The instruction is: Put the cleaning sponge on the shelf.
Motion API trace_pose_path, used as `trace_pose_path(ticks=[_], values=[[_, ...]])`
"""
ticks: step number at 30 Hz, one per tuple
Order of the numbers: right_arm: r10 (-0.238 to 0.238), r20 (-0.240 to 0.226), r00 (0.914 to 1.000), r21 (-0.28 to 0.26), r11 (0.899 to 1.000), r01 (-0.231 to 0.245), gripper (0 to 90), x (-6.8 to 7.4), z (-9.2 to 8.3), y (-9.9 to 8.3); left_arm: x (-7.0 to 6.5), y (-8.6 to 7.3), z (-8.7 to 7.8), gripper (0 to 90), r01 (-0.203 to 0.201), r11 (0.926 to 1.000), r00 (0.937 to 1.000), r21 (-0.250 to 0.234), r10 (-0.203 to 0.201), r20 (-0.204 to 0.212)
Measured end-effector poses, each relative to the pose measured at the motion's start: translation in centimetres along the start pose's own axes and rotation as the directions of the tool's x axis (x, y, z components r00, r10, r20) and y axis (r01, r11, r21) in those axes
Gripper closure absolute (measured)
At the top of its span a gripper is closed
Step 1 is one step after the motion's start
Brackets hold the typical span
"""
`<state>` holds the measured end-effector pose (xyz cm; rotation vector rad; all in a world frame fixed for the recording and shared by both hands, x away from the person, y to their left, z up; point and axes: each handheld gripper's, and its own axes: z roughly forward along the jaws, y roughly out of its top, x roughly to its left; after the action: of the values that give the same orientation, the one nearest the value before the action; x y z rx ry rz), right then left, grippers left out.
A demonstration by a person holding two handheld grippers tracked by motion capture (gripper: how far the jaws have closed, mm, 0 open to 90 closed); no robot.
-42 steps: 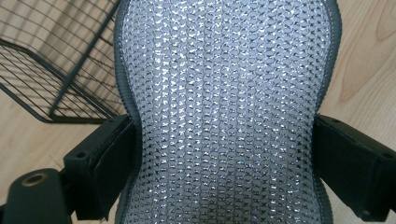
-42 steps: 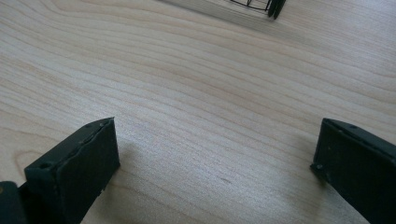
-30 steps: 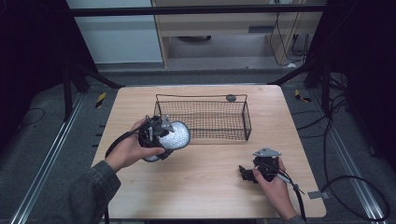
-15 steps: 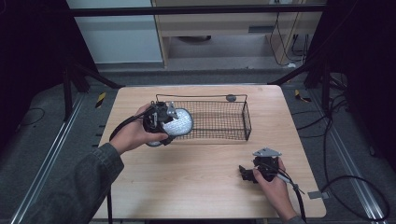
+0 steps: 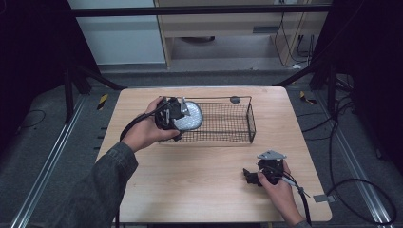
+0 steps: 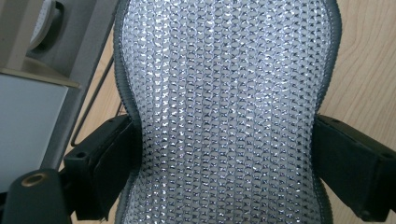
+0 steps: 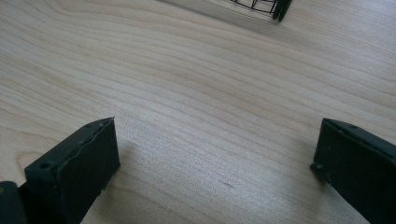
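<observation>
A round silver mesh pad (image 5: 191, 117) with a dark rim is pinched between the jaws of my left gripper (image 5: 182, 113), held up over the left end of the black wire basket (image 5: 250, 119). In the left gripper view the pad (image 6: 224, 93) is squeezed narrow at its waist by the two black fingers (image 6: 108, 161). My right gripper (image 5: 249, 176) rests low at the table's front right, jaws pointing left. In the right gripper view it (image 7: 215, 158) stands open over bare wood, with nothing between the jaws.
A small dark round object (image 5: 235, 99) lies by the basket's far rim. A corner of the basket (image 7: 276, 6) shows far off in the right gripper view. Light wooden table (image 5: 199, 190); dark floor, cables and rails surround it.
My left gripper has carried the mesh pad away from the person and to the right, from in front of the basket's left corner to over its left end. The right gripper has stayed put.
</observation>
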<state>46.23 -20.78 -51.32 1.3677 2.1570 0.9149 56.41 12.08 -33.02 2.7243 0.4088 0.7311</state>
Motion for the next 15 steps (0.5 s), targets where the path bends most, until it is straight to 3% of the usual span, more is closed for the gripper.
trace_pose_path(ticks=[4, 15], values=[[-0.008, -0.001, 1.0, -0.003, 1.0, 0.008, 0.4, 0.0, 0.1, 0.0, 0.5, 0.7, 0.1, 9.3, -0.049, 0.9988, 0.9987, 0.01, 0.049, -0.011], [-0.013, 0.0, 0.9999, -0.001, 1.0, 0.013, 0.6, 0.0, 0.2, 0.1, 1.4, 1.3, 0.6, 9.2, -0.053, 0.9986, 0.9983, -0.004, 0.053, -0.024]])
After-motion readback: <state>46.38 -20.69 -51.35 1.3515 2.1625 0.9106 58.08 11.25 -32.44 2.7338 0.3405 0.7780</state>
